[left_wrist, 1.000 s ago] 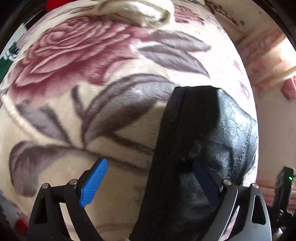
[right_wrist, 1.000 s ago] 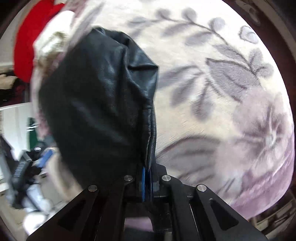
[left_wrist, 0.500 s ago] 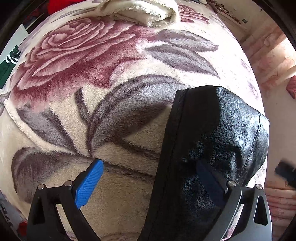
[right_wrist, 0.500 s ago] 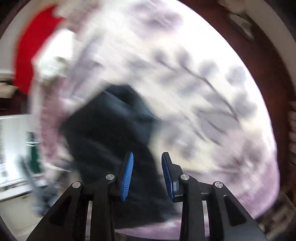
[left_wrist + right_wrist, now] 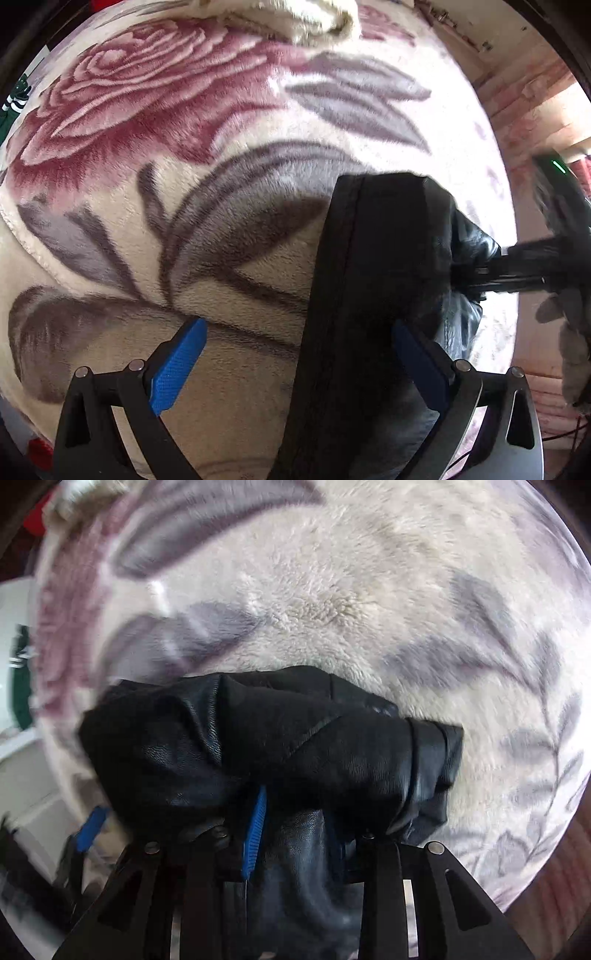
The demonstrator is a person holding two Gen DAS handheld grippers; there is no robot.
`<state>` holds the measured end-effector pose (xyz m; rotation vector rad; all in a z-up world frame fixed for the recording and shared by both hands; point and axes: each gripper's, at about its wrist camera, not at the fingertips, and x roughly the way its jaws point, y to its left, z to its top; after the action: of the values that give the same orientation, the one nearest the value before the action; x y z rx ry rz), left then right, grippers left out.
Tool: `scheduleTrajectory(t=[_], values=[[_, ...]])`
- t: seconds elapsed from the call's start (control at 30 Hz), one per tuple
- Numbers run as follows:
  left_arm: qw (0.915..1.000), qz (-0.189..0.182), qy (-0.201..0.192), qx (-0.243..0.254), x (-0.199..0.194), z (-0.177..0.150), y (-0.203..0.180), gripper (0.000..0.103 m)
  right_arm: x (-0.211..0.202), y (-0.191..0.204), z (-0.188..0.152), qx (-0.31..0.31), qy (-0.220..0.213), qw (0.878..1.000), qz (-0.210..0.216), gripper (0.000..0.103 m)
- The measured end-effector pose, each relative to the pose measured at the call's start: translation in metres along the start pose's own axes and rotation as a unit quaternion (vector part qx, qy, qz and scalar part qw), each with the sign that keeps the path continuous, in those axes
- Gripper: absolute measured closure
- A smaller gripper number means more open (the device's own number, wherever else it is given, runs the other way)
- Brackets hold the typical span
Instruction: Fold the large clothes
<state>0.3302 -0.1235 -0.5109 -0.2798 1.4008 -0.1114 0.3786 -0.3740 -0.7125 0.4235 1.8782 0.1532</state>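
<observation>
A: Report the location of the garment.

B: The black leather garment lies bunched on a cream fleece blanket printed with a large red rose and grey leaves. In the left wrist view it occupies the lower right of the blanket, near the blanket's right edge.

A: State of the left gripper?

B: Jaws spread wide. The left blue pad sits over bare blanket, clear of the leather. The right blue pad is against or just beside the garment's fold; contact cannot be confirmed. Nothing is pinched.

A: State of the right gripper?

B: Jaws partly apart, with a band of leather running between them. One blue pad is visible at the leather's left side; the other is covered by the folds. Whether the pads press on the leather cannot be determined.

A: Surroundings and obstructions?

B: A cream rolled blanket edge lies at the far side. A pink brick wall stands to the right. The right gripper enters the left wrist view from the right, blurred, reaching the garment's right side. The bunched leather blocks the right wrist camera's view of the blanket directly ahead.
</observation>
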Motion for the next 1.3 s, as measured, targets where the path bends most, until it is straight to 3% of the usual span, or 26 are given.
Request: scheduleTrajectory(t=[0.03, 0.07, 0.1, 0.17, 0.23, 0.33, 0.47, 0.53, 0.6, 0.63, 0.67, 0.7, 0.83, 0.97, 1.03, 1.13, 1.2, 1.27, 1.3], values=[[0.9999, -0.013, -0.004, -0.003, -0.008, -0.001, 0.005, 0.0, -0.017, -0.01, -0.007, 0.006, -0.016, 0.999, 0.036, 0.061], [0.9997, -0.024, -0.008, -0.007, -0.013, -0.001, 0.01, 0.0, -0.038, -0.027, -0.025, 0.018, -0.048, 0.994, 0.098, 0.041], [0.9993, -0.035, -0.01, -0.01, -0.017, -0.002, 0.015, 0.0, -0.051, -0.04, -0.04, 0.031, -0.07, 0.988, 0.131, 0.016], [0.9974, -0.07, -0.01, -0.014, -0.014, -0.003, 0.022, 0.0, -0.065, -0.072, -0.073, 0.064, -0.111, 0.979, 0.157, 0.008], [0.9928, -0.118, 0.01, -0.015, 0.002, -0.003, 0.026, 0.0, -0.052, -0.098, -0.104, 0.085, -0.116, 0.974, 0.178, 0.008], [0.9808, -0.185, 0.057, -0.027, 0.038, -0.006, 0.027, 0.001, -0.001, -0.128, -0.138, 0.104, -0.085, 0.968, 0.212, 0.008], [0.9647, -0.256, 0.051, -0.036, 0.061, -0.008, 0.022, 0.002, 0.065, -0.12, -0.152, 0.091, -0.065, 0.96, 0.255, 0.007], [0.9617, -0.271, 0.032, -0.025, 0.062, -0.006, 0.014, 0.02, 0.081, -0.116, -0.143, 0.095, -0.072, 0.956, 0.269, 0.006], [0.9648, -0.262, 0.016, -0.016, 0.06, -0.007, 0.007, 0.027, 0.083, -0.116, -0.139, 0.093, -0.08, 0.949, 0.29, 0.008], [0.9646, -0.263, 0.01, -0.019, 0.059, -0.007, 0.008, 0.037, 0.081, -0.114, -0.136, 0.094, -0.085, 0.942, 0.31, 0.012], [0.9648, -0.262, 0.002, -0.028, 0.057, -0.009, 0.011, 0.041, 0.079, -0.111, -0.131, 0.099, -0.09, 0.933, 0.335, 0.042], [0.9636, -0.265, -0.002, -0.037, 0.056, -0.009, 0.015, 0.047, 0.079, -0.106, -0.126, 0.103, -0.084, 0.93, 0.343, 0.048], [0.9594, -0.267, -0.036, -0.085, 0.043, -0.017, 0.035, 0.053, 0.068, -0.074, -0.109, 0.071, -0.067, 0.948, 0.302, 0.061], [0.9437, -0.268, -0.08, -0.177, 0.022, -0.043, 0.077, 0.054, 0.051, -0.029, -0.08, 0.001, -0.047, 0.964, 0.263, 0.068], [0.9297, -0.255, -0.108, -0.242, 0.008, -0.071, 0.106, 0.054, 0.044, 0.006, -0.057, -0.053, -0.029, 0.97, 0.237, 0.069], [0.8986, -0.228, -0.135, -0.35, -0.004, -0.129, 0.135, 0.05, 0.049, 0.081, -0.023, -0.148, 0.005, 0.972, 0.183, 0.07], [0.8675, -0.229, -0.126, -0.423, -0.004, -0.165, 0.148, 0.044, 0.063, 0.135, -0.003, -0.204, 0.044, 0.966, 0.155, 0.07], [0.8589, -0.228, -0.102, -0.447, -0.005, -0.173, 0.152, 0.04, 0.07, 0.166, 0.011, -0.223, 0.066, 0.965, 0.12, 0.069], [0.8626, -0.23, -0.085, -0.442, -0.009, -0.171, 0.154, 0.04, 0.067, 0.175, 0.017, -0.227, 0.061, 0.966, 0.107, 0.066]])
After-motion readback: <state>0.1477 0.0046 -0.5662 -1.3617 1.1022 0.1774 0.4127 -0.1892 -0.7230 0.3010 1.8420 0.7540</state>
